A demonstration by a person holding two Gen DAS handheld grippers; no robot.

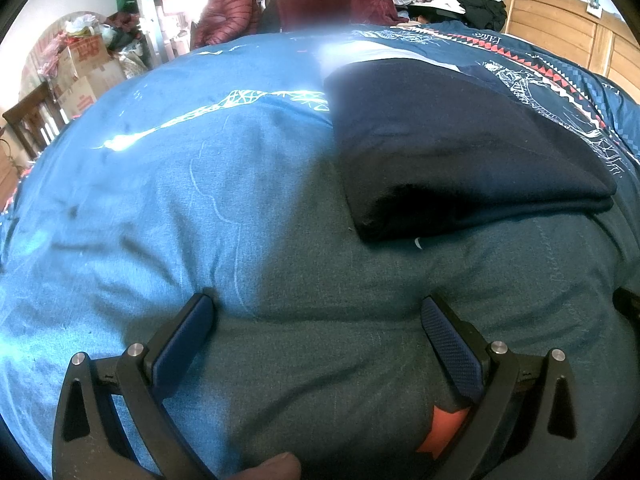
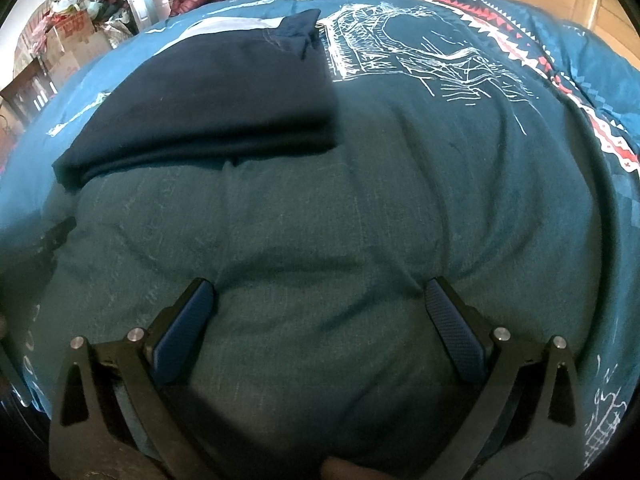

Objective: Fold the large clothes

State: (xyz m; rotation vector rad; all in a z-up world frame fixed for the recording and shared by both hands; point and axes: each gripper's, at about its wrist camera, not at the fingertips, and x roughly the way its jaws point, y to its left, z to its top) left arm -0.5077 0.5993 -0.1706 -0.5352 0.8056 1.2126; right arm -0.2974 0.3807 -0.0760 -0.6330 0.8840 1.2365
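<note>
My jaws on both grippers, left gripper (image 1: 318,322) and right gripper (image 2: 320,306), gape empty (over the bedspread (image 1: 160,200)), folded navy garment (image 1: 460,152) ahead.

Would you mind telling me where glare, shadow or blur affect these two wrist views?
Left wrist view: sunlight washes out the left side of the blue printed bedspread, with blown-out glare and a blurred patch at top centre; its near right part lies in shadow. Right wrist view: evenly dim, the folded dark navy garment nearly featureless. Both show strong fisheye bending and dark corners.
</note>
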